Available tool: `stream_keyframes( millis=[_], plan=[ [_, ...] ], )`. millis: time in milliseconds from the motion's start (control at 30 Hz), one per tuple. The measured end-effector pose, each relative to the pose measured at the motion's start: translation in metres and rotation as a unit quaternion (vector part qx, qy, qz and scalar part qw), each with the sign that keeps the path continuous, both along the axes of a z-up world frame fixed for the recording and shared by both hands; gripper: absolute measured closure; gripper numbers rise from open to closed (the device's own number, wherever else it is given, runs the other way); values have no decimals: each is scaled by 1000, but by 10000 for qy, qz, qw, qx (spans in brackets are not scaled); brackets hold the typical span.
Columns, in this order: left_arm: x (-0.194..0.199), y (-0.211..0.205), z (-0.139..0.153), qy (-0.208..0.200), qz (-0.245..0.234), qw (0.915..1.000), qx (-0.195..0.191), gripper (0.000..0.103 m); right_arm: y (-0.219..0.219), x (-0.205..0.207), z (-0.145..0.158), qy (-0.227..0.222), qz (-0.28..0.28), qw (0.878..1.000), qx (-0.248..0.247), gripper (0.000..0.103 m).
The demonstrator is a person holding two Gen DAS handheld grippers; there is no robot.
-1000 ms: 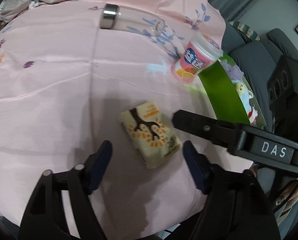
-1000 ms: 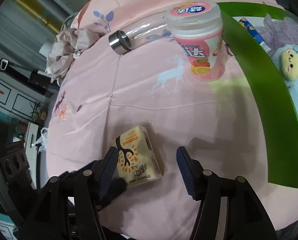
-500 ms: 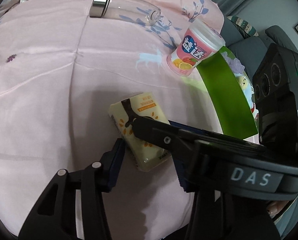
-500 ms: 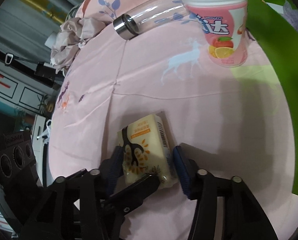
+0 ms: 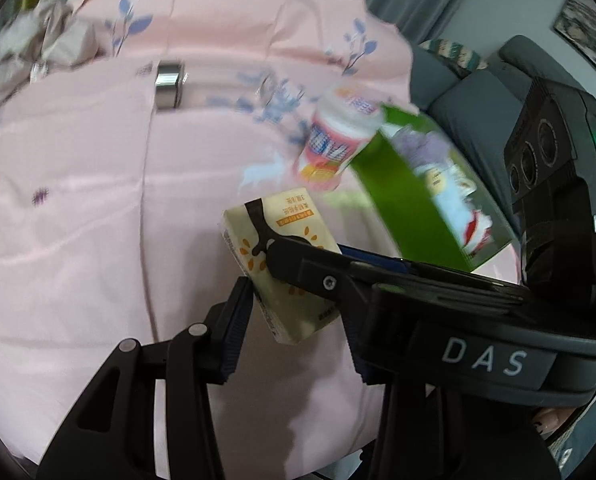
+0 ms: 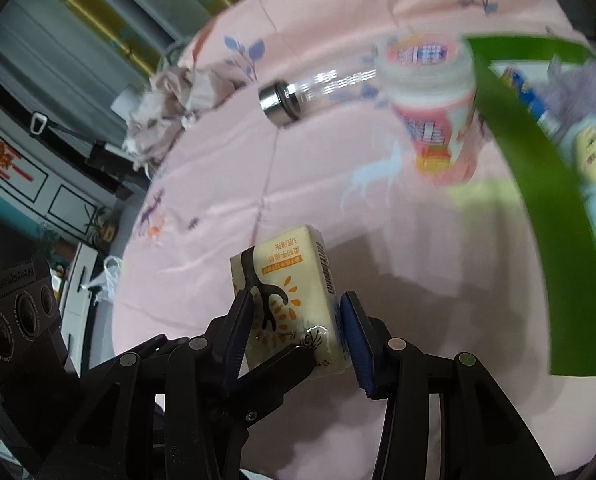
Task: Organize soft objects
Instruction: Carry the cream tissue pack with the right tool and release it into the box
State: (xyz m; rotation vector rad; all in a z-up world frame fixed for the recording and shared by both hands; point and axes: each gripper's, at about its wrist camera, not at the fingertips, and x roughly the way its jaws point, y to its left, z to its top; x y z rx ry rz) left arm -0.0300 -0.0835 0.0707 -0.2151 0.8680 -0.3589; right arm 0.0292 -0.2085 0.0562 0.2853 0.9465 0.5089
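Observation:
A cream tissue pack (image 5: 284, 264) with a brown tree print is held above the pink bedspread (image 5: 78, 200). My left gripper (image 5: 294, 320) is shut on its sides, and my right gripper (image 6: 298, 326) is shut on the same pack (image 6: 288, 300). The right gripper's black body crosses over the pack in the left wrist view. A green box (image 5: 401, 208) holding a blue plush toy (image 5: 453, 196) stands to the right; it also shows in the right wrist view (image 6: 545, 208).
A pink gum tub (image 5: 333, 148) stands by the green box; it also shows in the right wrist view (image 6: 433, 120). A clear bottle with a steel cap (image 5: 170, 86) lies farther back. Crumpled cloth (image 6: 170, 108) sits at the bed's far edge. A grey sofa (image 5: 477, 92) is beyond.
Both grippers closed on the tissue pack and lifted it off the bedspread; the view has tilted up and the background is blurred.

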Motion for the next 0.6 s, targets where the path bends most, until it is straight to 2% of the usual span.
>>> stream_keyframes(
  millis=[267,433,600],
  plan=[
    [-2,-33,47,-676,-430,9967,89,60,-35,-19,50,-713,-436,9965,59,55],
    [10,-72,72,-1077,-877,9903,95,60,-76,-20,76,-1093,-906,9898,140,55],
    [38,-118,81,-1151,-1339,9843,-64,61,-128,-10,87,-1278,-1518,9800,132,55]
  ],
)
